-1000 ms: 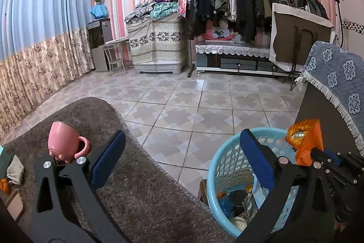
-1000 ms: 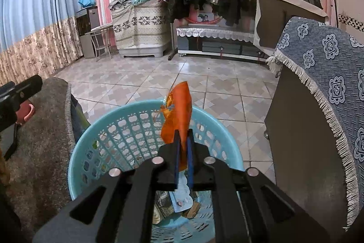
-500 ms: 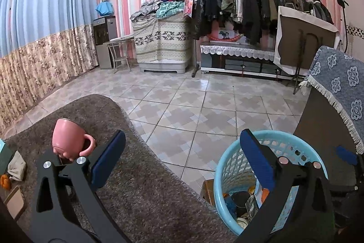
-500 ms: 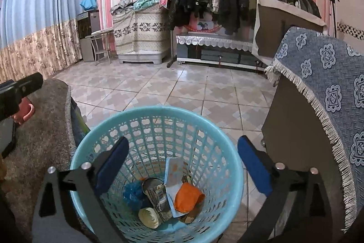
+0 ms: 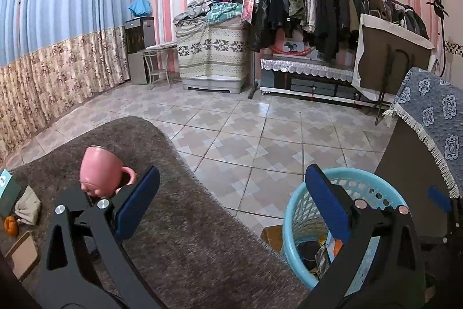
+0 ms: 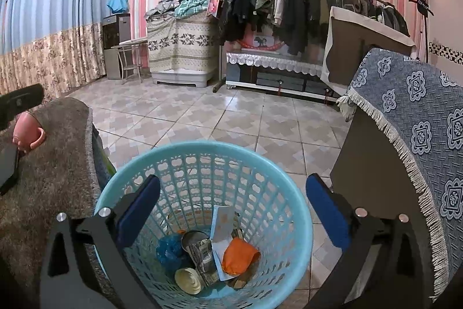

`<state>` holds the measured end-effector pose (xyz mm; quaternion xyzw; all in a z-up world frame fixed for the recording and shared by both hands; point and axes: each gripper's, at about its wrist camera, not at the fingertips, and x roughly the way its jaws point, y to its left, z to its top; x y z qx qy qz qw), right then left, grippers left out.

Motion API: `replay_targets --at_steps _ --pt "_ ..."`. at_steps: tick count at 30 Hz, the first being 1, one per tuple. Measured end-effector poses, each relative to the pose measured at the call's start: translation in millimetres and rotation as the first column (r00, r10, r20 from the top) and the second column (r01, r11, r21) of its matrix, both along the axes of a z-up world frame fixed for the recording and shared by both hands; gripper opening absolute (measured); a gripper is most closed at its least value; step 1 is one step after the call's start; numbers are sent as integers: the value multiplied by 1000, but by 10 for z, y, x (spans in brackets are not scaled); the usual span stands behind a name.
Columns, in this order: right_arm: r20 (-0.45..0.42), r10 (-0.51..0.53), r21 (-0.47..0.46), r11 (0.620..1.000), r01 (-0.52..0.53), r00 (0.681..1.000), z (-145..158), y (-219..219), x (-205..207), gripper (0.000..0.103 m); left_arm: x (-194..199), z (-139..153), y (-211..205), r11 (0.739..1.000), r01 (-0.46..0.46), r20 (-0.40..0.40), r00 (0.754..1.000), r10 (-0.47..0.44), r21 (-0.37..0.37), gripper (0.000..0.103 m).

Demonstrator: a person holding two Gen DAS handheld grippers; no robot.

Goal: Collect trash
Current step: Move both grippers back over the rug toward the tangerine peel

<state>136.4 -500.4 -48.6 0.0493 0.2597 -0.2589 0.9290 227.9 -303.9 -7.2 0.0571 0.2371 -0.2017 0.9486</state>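
A light blue plastic basket (image 6: 185, 152) stands on the tiled floor beside the table; it also shows in the left wrist view (image 5: 292, 219). Inside lie an orange wrapper (image 6: 238, 255), a blue wrapper (image 6: 169, 249), a white paper (image 6: 221, 225), a can and a round lid. My right gripper (image 6: 231, 213) is open and empty, right above the basket. My left gripper (image 5: 231, 204) is open and empty, over the brown fuzzy table cover (image 5: 188, 236). On that cover at the left lie a crumpled beige tissue (image 5: 27, 207) and a small orange piece (image 5: 10, 225).
A pink mug (image 5: 101, 173) stands upside down on the cover; it also shows in the right wrist view (image 6: 27, 132). A teal box (image 5: 7, 190) and a tan card (image 5: 24, 254) lie nearby. A dark cabinet with a blue patterned cloth (image 6: 419, 120) stands right of the basket.
My right gripper opened and let go of the orange wrapper, which dropped into the basket. My left gripper stayed open and shifted slightly.
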Motion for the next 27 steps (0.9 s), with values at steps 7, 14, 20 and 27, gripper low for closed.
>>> replay_targets --at_steps 7,14,20,27 --pt "-19 2 -13 1000 -3 1000 11 46 34 98 -82 70 347 999 -46 6 999 46 0 97" --pt "-3 23 -33 999 -23 1000 89 219 47 98 -135 26 932 992 -123 -12 992 123 0 97" --pt "5 88 -49 995 -88 996 164 552 112 99 -172 -31 1538 980 -196 -37 980 196 15 97" --pt "3 182 -88 980 -181 983 211 1050 195 99 -261 -39 2305 949 -316 -31 948 316 16 97"
